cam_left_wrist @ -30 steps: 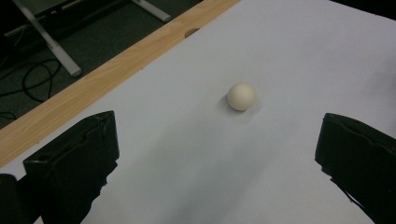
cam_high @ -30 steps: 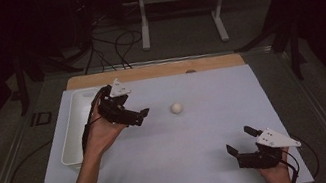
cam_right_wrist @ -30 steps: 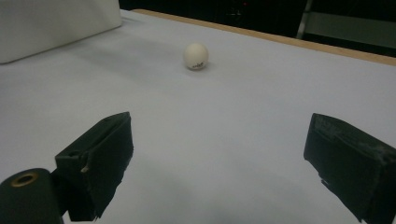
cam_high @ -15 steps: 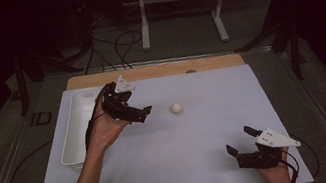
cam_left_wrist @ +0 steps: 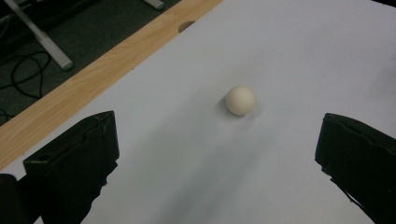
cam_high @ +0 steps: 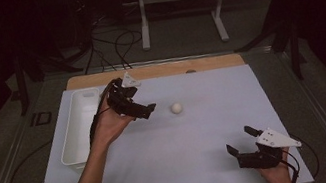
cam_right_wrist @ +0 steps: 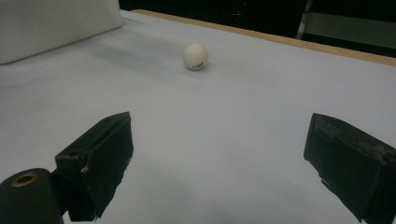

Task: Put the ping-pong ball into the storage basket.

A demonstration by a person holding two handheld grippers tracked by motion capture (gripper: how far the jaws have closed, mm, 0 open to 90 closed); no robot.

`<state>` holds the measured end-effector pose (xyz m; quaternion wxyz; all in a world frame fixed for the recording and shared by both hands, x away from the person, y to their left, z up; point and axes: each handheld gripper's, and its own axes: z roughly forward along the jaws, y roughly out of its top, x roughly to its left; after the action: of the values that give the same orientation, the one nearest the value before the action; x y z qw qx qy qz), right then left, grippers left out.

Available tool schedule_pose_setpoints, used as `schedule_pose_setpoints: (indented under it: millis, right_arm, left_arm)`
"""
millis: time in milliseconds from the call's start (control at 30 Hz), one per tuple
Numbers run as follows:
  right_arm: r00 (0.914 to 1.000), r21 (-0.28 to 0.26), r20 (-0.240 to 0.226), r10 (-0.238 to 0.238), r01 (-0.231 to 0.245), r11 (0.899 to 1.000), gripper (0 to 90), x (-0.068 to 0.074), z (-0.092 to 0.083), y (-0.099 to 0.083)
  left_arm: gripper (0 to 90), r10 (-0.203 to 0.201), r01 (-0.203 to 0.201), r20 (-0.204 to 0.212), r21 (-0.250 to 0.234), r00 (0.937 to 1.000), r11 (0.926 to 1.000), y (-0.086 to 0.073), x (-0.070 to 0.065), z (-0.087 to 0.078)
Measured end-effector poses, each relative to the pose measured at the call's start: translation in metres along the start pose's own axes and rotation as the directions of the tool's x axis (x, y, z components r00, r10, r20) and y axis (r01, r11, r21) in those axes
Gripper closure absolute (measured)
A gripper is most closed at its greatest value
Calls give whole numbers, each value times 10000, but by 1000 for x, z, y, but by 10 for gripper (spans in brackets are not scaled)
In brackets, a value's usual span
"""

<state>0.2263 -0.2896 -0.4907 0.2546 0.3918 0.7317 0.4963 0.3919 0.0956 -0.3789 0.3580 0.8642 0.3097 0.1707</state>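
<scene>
ball: I see one small white ball (cam_high: 176,108) lying on the white sheet (cam_high: 175,170), a bit back of the table's middle, loose, touching neither gripper. From the right gripper view it carries a small dark print low on its face (cam_right_wrist: 195,57).
left gripper: I have the left gripper (cam_high: 150,110) held above the sheet just left of the ball, jaws spread wide with nothing between them. In the left gripper view the ball (cam_left_wrist: 241,100) sits ahead of the jaws, between their lines but clear of both tips.
right gripper: the right gripper (cam_high: 242,140) sits low at the near right of the sheet, jaws wide apart and empty, well away from the ball.
tray: a white tray (cam_high: 70,149) lies along the sheet's left side, long axis front to back, just left of the left hand (cam_high: 108,124). Its wall shows at the upper left of the right gripper view (cam_right_wrist: 56,25).
edges: a wooden strip (cam_high: 207,63) runs along the far edge behind the sheet, with a small dark hole in it (cam_left_wrist: 187,25). The ball is near that strip but apart from it. The right gripper is close to the sheet's near edge and right edge.
open room: bare sheet all around the ball, widest to its right and toward me. Bare sheet also lies between the two grippers.
</scene>
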Motion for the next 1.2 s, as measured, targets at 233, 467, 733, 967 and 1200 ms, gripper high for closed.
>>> schedule_pose_setpoints:
  millis: [233, 467, 733, 967, 1200]
  right_arm:
    - [10000, -21, -8, -19, 19, 10000, 77, 0, 0, 0]
    - [10000, -19, -15, -35, 35, 10000, 77, 0, 0, 0]
    - [10000, -12, -16, 7, -7, 10000, 77, 0, 0, 0]
    - [10000, -20, -28, 3, -3, 10000, 77, 0, -1, 0]
    - [10000, -29, -32, -9, 9, 10000, 77, -1, -1, 0]
  left_arm:
    - [3, 118, -120, 83, 202, 9999, 9997, 8, -2, 6]
    - [3, 264, -271, 171, 379, 9995, 9989, 15, -5, 10]
    - [3, 347, -364, 256, 666, 9991, 9971, 23, -6, 16]
    - [3, 351, -380, 341, 894, 9988, 9953, 27, -4, 22]
    - [3, 483, -528, 424, 1130, 9979, 9922, 32, -4, 28]
